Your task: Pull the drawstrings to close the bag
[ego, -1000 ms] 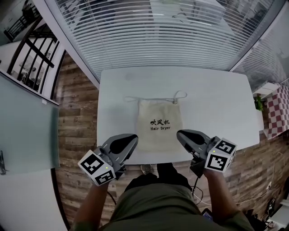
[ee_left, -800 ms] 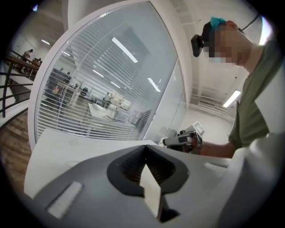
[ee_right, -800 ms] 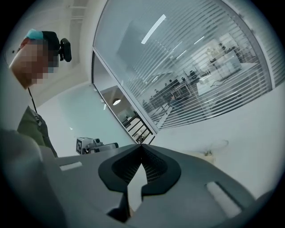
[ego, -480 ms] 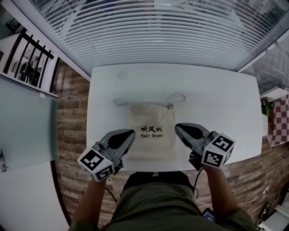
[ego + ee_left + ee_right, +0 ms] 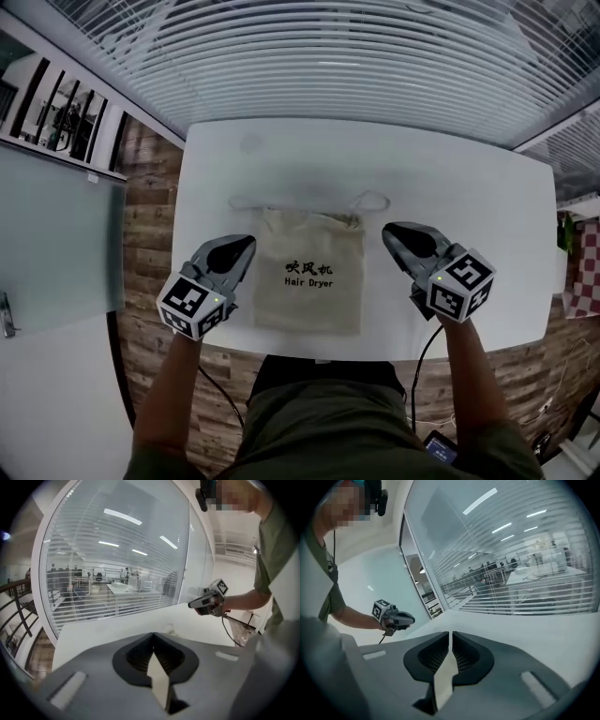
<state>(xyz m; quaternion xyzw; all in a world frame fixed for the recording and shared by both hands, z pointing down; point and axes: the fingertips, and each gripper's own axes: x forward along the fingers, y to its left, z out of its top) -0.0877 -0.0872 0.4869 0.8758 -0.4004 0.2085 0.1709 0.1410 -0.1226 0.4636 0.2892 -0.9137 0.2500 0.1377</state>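
A beige drawstring bag printed "Hair Dryer" lies flat on the white table, mouth at the far end. Its white cord runs left and makes a loop on the right. My left gripper hovers just left of the bag, jaws shut and empty. My right gripper hovers just right of the bag, below the loop, also shut and empty. In the left gripper view my own jaws meet over the table, and the right gripper shows beyond. The right gripper view shows closed jaws and the left gripper.
A glass wall with white blinds stands behind the table's far edge. Wood flooring lies to the left and right of the table. The person's body stands at the near edge.
Both grippers have moved forward from the table's near edge to either side of the bag. The head camera has shifted forward too. The bag and cord lie unmoved.
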